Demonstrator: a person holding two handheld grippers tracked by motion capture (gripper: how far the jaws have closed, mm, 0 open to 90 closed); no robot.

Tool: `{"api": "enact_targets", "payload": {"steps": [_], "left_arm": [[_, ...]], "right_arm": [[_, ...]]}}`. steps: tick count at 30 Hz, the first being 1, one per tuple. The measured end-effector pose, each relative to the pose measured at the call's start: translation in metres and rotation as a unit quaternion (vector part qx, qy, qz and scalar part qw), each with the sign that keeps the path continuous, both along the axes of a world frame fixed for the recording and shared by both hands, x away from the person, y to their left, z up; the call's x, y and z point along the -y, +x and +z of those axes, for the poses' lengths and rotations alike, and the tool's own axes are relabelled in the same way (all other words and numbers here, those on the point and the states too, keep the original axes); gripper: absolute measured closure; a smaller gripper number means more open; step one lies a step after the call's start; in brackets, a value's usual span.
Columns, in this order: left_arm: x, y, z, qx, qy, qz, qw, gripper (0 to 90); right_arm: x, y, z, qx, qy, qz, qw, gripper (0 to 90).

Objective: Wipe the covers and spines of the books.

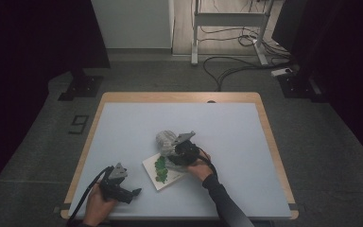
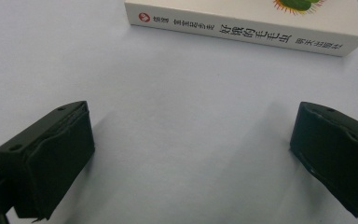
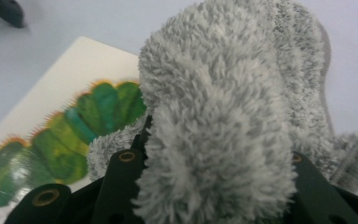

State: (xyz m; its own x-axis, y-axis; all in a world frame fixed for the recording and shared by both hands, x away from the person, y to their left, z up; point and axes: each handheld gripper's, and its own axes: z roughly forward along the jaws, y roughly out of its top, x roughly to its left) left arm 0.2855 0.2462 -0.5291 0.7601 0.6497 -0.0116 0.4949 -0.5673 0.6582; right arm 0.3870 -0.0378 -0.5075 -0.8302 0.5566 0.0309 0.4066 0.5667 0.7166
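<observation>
1. Right tongs [image 1: 176, 150]: seen in the high view near the middle of the desk [image 1: 123, 123], carried by the person's right hand [image 1: 199, 166]; the jaws are closed on a grey fluffy cloth [image 1: 166, 139].
2. Grey fluffy cloth [image 3: 223, 107]: in the right gripper view a thick fold of the pile is pinched between the two black jaws and bulges up above them; a further part of it trails off to the right.
3. Position of the cloth: in the high view it is seen just beyond the far corner of the picture book [image 1: 163, 171], over the pale desk surface; whether its lower edge touches the book cannot be told.
4. Picture book [image 3: 60, 140]: laid flat on the desk, cover up, with a green caterpillar drawing on a white ground; it lies between the two hands.
5. Left tongs [image 1: 131, 193]: held low near the front edge of the desk by the left hand [image 1: 99, 203]; in the left gripper view the jaws are spread wide with nothing between them.
6. Book spine [image 2: 242, 32]: shown in the left gripper view well ahead of the open jaws, printed with dark characters and a red round mark.
</observation>
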Motion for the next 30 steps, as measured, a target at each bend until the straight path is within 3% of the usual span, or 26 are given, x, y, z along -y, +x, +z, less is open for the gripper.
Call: {"api": "enact_targets", "payload": {"steps": [22, 30], "left_arm": [[0.0, 0.0, 0.0, 0.0, -0.001, 0.001, 1.0, 0.0], [0.0, 0.0, 0.0, 0.0, -0.001, 0.001, 1.0, 0.0]], "right_arm": [[-0.052, -0.025, 0.002, 0.002, 0.001, 0.072, 0.9974, 60.6], [-0.063, -0.027, 0.003, -0.002, -0.001, 0.082, 0.9966, 60.6]]}}
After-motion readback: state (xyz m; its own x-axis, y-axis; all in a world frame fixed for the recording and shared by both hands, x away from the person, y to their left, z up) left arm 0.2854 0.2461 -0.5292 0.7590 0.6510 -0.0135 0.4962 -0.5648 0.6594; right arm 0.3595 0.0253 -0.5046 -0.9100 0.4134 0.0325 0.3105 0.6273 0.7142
